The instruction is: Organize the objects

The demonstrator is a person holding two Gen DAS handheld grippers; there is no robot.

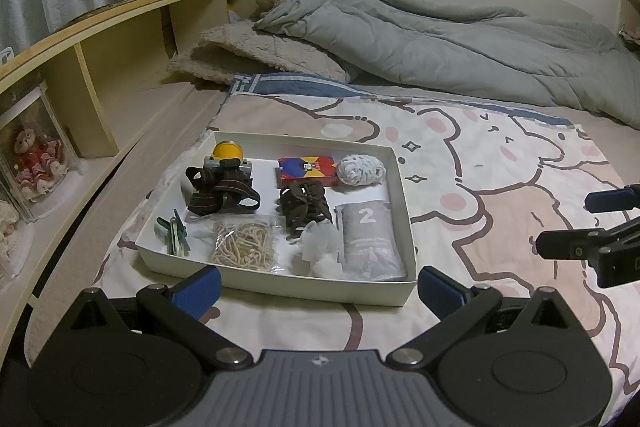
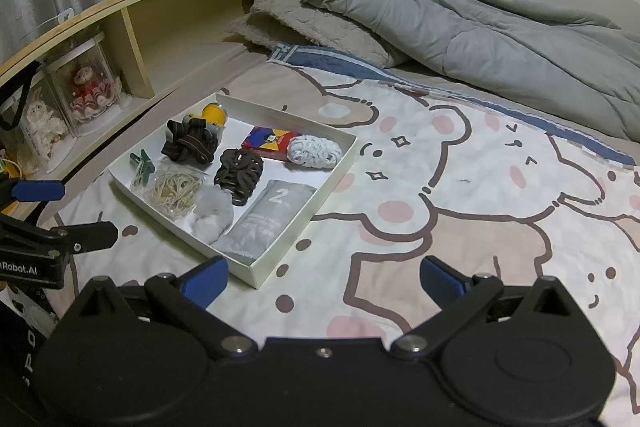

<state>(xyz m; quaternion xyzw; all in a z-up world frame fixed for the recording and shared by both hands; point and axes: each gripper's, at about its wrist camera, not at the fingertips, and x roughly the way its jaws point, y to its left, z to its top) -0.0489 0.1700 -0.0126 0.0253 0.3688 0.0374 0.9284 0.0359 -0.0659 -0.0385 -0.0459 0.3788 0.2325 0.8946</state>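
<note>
left gripper [image 1: 318, 291] fingers spread wide, empty, just before the near wall of the white tray [image 1: 280, 287] | right gripper [image 2: 322, 283] spread wide, empty, over the bear-print blanket [image 2: 460, 187] beside the tray's corner | tray holds headlamp [image 1: 224, 179], card box [image 1: 306, 171], brown scrunchie [image 1: 304, 207], grey pouch marked 2 [image 1: 370, 239], bagged rubber bands [image 1: 244, 245], green clips [image 1: 174, 233]

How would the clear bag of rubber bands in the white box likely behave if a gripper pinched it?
The bag of rubber bands looks floppy: crinkled film over loose bands, so it would probably sag and shift. The glossy plastic may slip between fingers. It seems light and unlikely to roll.
</note>
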